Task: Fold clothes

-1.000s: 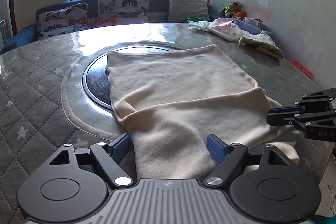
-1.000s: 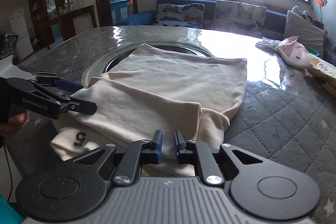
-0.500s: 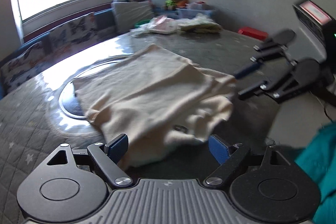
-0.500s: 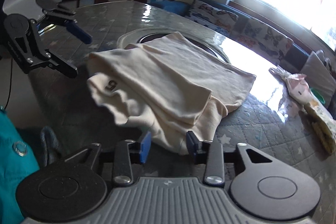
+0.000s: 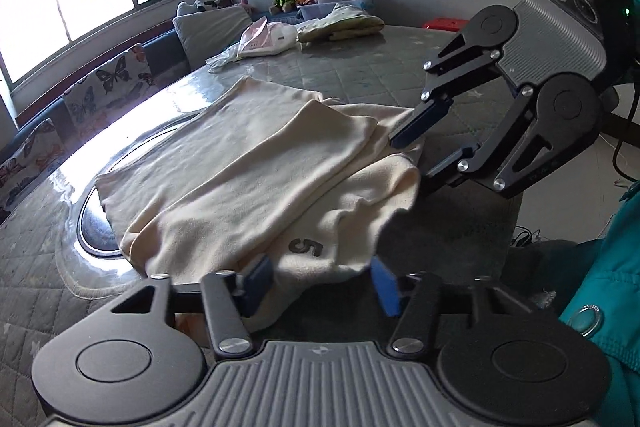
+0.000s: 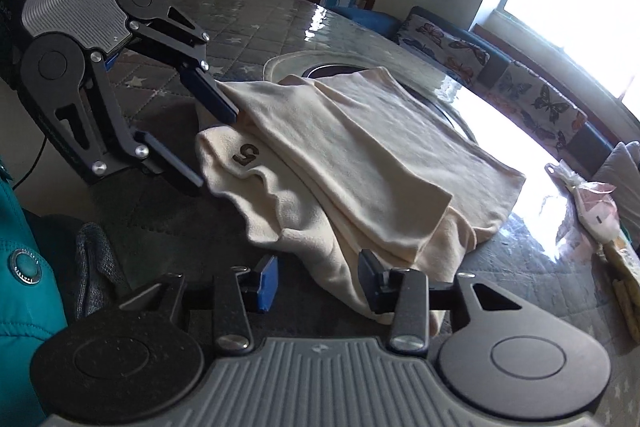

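Observation:
A cream garment point(image 5: 256, 163) marked with a "5" point(image 5: 306, 247) lies folded on the table point(image 5: 40, 267), its near edge hanging over the table's rim. My left gripper point(image 5: 320, 283) is at the "5" corner, jaws closing, with loose cloth between the pads. The right wrist view shows it point(image 6: 208, 151) with one finger above that corner and one below. My right gripper point(image 6: 318, 283) is at the other near corner of the garment point(image 6: 360, 155), jaws closing, cloth lying against one pad only. The left wrist view shows it point(image 5: 416, 163) straddling the folded edge.
The quilted table cover has a round inset point(image 5: 92, 227) partly under the garment. A pink-white bag point(image 5: 264, 41) and a yellow-green cloth point(image 5: 340, 25) lie at the far side. A person's teal jacket point(image 5: 608, 259) is beside the table rim. A sofa with butterfly cushions point(image 6: 532, 95) stands behind.
Both grippers rolled and swung to opposite near corners. The garment's near edge now droops over the rim, showing the "5". The right jaws went from nearly shut to apart; the left jaws narrowed.

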`<state>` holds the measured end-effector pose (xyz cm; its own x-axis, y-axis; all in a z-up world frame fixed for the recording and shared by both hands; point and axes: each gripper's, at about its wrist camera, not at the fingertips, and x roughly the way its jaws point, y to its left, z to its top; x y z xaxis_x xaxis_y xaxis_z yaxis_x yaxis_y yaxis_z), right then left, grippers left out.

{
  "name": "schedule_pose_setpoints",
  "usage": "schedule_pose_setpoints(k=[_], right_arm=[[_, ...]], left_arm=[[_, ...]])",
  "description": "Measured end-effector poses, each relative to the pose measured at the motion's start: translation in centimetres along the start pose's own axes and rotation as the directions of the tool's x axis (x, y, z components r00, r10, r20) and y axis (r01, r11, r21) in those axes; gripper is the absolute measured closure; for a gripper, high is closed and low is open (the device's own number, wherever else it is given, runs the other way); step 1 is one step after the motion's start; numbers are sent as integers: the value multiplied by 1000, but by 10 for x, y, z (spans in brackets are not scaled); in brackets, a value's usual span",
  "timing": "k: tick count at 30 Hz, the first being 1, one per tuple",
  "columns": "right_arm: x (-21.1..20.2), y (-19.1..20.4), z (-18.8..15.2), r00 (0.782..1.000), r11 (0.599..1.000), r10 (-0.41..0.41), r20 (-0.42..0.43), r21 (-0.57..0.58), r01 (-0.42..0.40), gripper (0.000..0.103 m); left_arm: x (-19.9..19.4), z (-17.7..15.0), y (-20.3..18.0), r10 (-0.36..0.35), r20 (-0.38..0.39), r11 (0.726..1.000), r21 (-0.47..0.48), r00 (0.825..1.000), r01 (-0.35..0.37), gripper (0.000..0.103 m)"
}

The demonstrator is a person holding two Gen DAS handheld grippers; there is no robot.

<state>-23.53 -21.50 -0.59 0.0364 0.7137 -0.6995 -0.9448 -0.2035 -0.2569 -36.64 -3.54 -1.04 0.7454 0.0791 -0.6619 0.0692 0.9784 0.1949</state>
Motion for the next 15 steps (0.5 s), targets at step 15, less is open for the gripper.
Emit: schedule_pose_setpoints(k=[15], right_arm=[[-5, -20, 12, 998, 1000, -20, 59, 7, 20, 55]], left_arm=[[11, 31, 49, 19, 92, 992, -129, 996, -7, 87]])
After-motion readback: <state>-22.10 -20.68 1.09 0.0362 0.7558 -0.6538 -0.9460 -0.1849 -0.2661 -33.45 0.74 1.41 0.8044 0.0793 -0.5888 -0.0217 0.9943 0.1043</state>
